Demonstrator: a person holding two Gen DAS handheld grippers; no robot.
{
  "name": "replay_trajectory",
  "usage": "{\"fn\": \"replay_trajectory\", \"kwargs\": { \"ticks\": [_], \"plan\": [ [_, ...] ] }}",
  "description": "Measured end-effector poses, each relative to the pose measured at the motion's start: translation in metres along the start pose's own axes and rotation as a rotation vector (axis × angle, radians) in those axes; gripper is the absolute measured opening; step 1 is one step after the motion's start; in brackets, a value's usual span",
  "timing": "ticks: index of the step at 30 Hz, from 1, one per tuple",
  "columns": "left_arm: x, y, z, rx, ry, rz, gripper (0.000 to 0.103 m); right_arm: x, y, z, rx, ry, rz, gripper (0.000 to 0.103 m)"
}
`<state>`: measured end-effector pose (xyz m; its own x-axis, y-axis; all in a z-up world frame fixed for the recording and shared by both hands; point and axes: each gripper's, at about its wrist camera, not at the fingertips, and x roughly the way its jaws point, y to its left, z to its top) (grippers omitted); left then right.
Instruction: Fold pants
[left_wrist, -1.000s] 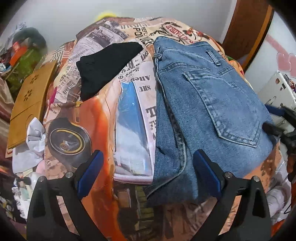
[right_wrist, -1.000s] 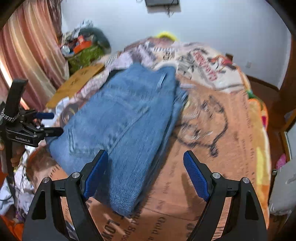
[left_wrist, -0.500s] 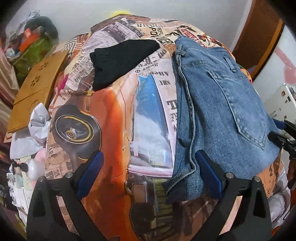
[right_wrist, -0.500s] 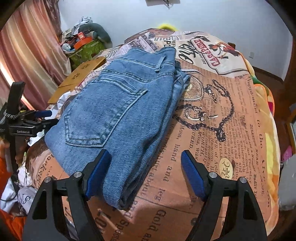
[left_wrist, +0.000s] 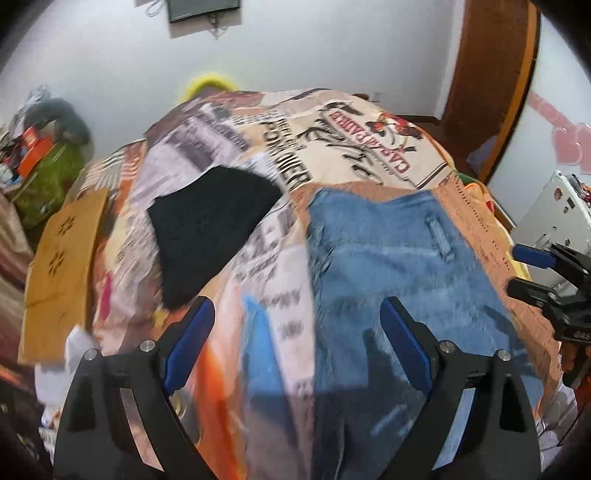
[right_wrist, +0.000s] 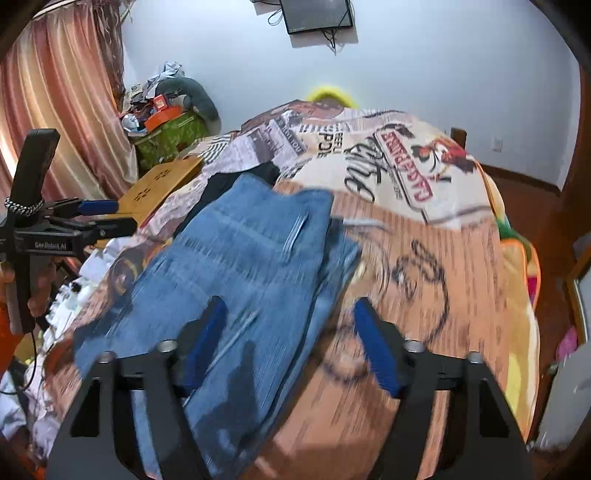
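- Folded jeans (left_wrist: 399, 266): I see them on the printed bedspread (left_wrist: 354, 125), beside the black garment (left_wrist: 207, 225), unmoved.
- Left gripper (left_wrist: 297, 334): spread wide, empty; I've tilted it upward since earlier.
- Right gripper (right_wrist: 290, 334): empty, gap slightly narrower, now blurred.

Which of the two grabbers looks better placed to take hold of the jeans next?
Probably the right hand-held gripper: it is open with one finger over the folded jeans and their edge between its fingers. The left hand-held gripper mostly frames bedspread.
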<state>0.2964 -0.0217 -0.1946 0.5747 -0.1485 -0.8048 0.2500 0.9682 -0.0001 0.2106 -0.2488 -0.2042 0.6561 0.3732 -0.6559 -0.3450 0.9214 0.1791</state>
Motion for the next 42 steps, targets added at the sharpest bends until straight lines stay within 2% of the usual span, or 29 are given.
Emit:
{"fn": "replay_trajectory", "kwargs": {
  "ticks": [2,6,11,13,14,18,22,24,26,29,35,39,42],
  "plan": [
    [0.016,-0.004,0.012,0.01,0.003,-0.023,0.092,0.012,-0.007,0.013,0.001,0.0,0.003,0.056],
    [0.048,-0.007,0.028,0.022,0.03,-0.025,0.092,0.039,-0.02,0.034,0.009,0.007,0.02,0.044],
    [0.077,-0.012,0.029,0.045,0.081,-0.013,0.092,0.081,-0.035,0.046,0.055,0.072,0.06,0.041],
    [0.086,-0.015,0.025,0.062,0.09,-0.005,0.092,0.089,-0.036,0.045,0.061,0.081,0.081,0.03],
    [0.087,-0.015,0.024,0.062,0.089,-0.005,0.092,0.091,-0.034,0.044,0.054,0.079,0.097,0.02],
    [0.089,-0.011,0.024,0.043,0.088,-0.021,0.092,0.084,-0.024,0.045,-0.009,0.038,0.086,0.011],
    [0.087,-0.012,0.026,0.053,0.077,-0.008,0.093,0.065,-0.02,0.061,-0.051,-0.024,0.096,0.01],
    [0.088,-0.012,0.026,0.049,0.076,-0.001,0.093,0.065,-0.019,0.065,-0.061,-0.024,0.085,0.01],
    [0.092,-0.01,0.025,0.037,0.085,-0.008,0.093,0.08,-0.02,0.059,-0.08,0.014,0.034,0.01],
    [0.101,-0.006,0.021,0.009,0.106,-0.032,0.093,0.11,-0.031,0.045,-0.045,0.105,0.028,0.011],
    [0.098,-0.006,0.022,-0.005,0.11,-0.019,0.096,0.106,-0.027,0.049,-0.053,0.129,-0.01,0.014],
    [0.074,-0.012,0.023,0.043,0.046,0.017,0.096,0.084,-0.021,0.056,-0.062,0.11,-0.026,0.015],
    [0.053,-0.015,0.022,0.053,-0.002,0.008,0.096,0.063,-0.018,0.057,-0.051,0.082,-0.021,0.017]
  ]
}}
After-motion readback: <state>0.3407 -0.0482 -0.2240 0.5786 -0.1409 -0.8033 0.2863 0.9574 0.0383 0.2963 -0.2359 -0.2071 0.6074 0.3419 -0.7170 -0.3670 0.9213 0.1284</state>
